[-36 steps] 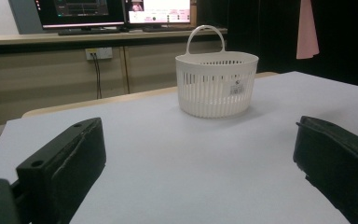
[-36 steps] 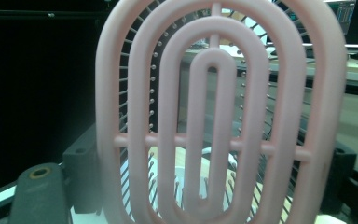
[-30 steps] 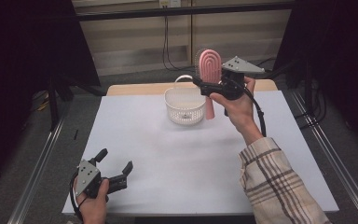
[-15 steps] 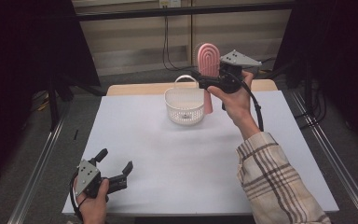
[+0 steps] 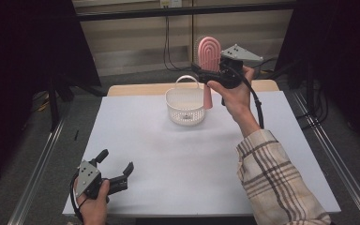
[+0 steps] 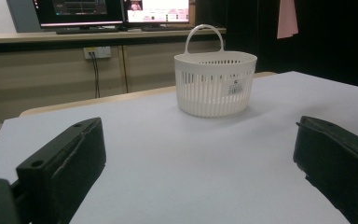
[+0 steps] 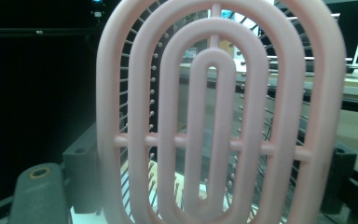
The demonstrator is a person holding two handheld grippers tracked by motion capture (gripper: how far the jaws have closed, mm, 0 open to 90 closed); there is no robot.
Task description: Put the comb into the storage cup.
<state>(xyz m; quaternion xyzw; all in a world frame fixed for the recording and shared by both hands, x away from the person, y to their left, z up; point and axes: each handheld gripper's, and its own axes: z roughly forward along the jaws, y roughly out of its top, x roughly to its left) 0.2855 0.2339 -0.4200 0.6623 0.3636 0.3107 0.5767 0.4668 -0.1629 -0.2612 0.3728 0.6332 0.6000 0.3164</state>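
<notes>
The right gripper (image 5: 205,74) pinches a pink hairbrush (image 5: 208,58) and holds it upright in the air above the far edge of the counter (image 5: 178,159), just beside the white basket (image 5: 185,107) on its right. The brush's oval head points up and its handle hangs down next to the basket's rim; whether the two touch cannot be told. In the right gripper view the vented pink head (image 7: 219,116) stands between the black jaws, bristles facing away. The basket sits on the counter near the middle of the far edge, its handle raised. The left gripper (image 5: 117,176) rests low at the near left corner, jaws spread wide with nothing between them, facing the basket (image 6: 216,83).
</notes>
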